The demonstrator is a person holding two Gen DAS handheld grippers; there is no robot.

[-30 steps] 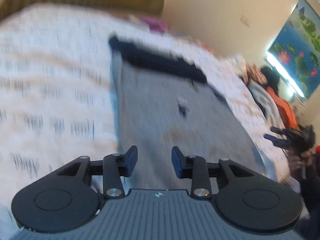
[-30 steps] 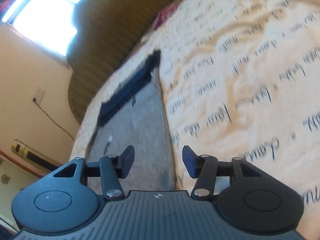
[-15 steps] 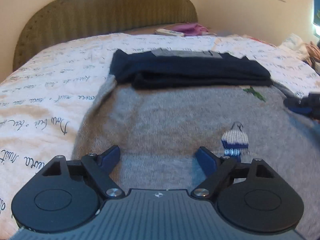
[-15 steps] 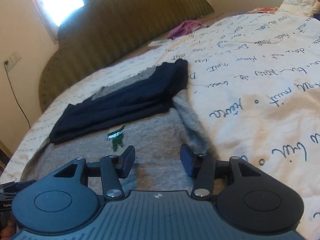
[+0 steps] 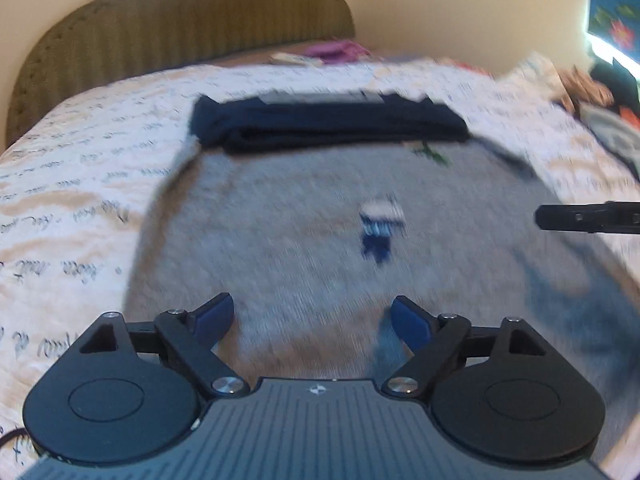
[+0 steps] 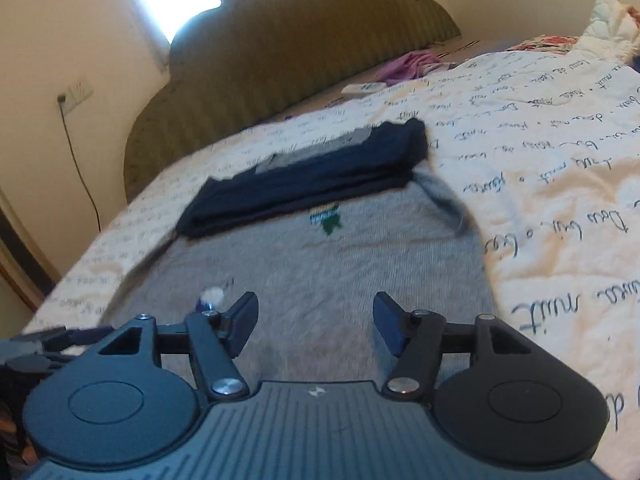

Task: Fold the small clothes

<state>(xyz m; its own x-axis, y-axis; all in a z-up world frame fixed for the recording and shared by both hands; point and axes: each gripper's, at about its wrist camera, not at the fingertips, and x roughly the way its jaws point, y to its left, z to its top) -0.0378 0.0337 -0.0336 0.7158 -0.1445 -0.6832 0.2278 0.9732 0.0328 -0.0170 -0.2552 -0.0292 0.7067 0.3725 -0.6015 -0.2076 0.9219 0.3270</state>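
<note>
Both jaws are opening with nothing between them: the left gripper [image 5: 312,322] and right gripper [image 6: 314,326] hover over the near hem of the grey sweater [image 5: 304,248], lying flat on the bed [image 5: 76,200], its folded navy part [image 5: 328,128] at the far end, straight ahead.

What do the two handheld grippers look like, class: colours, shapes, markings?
The left gripper and right gripper match: a grey ribbed body with a small central emblem, two round black discs, black linkage arms with silver screws, and dark blue finger pads. No cable or sleeve shows clearly.
</note>
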